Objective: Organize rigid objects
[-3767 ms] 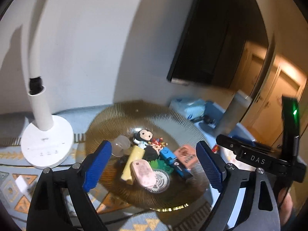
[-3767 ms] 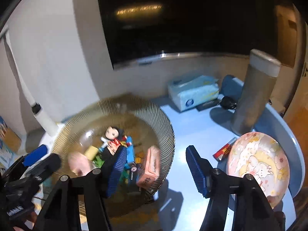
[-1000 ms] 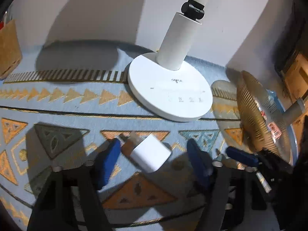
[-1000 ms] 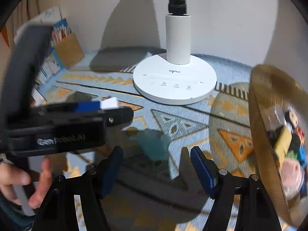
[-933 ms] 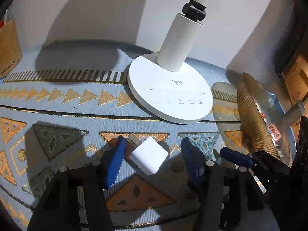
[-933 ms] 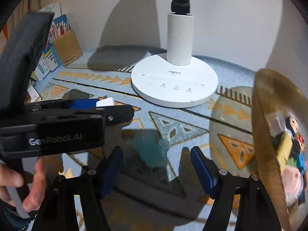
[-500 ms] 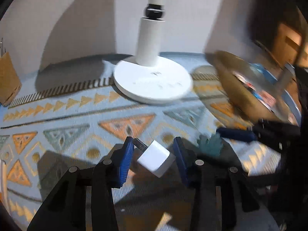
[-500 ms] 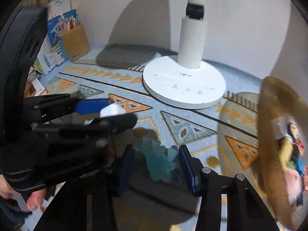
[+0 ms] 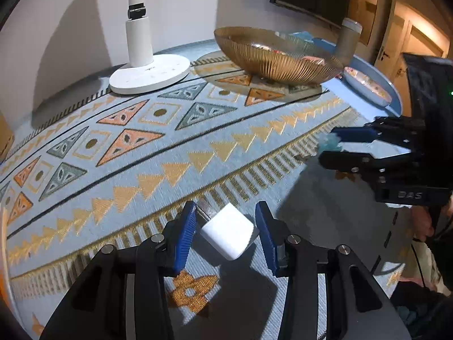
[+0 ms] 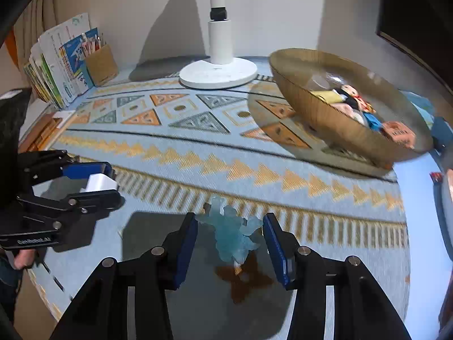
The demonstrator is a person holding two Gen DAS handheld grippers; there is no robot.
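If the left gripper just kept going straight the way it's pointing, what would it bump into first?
The left gripper already holds a white charger. Straight ahead lies only the patterned mat, then probably the lamp base or the bowl; depth is unclear.

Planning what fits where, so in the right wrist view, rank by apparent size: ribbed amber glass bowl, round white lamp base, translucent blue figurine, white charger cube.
1. Ribbed amber glass bowl
2. Round white lamp base
3. Translucent blue figurine, though it sits nearest the camera, so it is inflated
4. White charger cube, partly hidden by the left gripper
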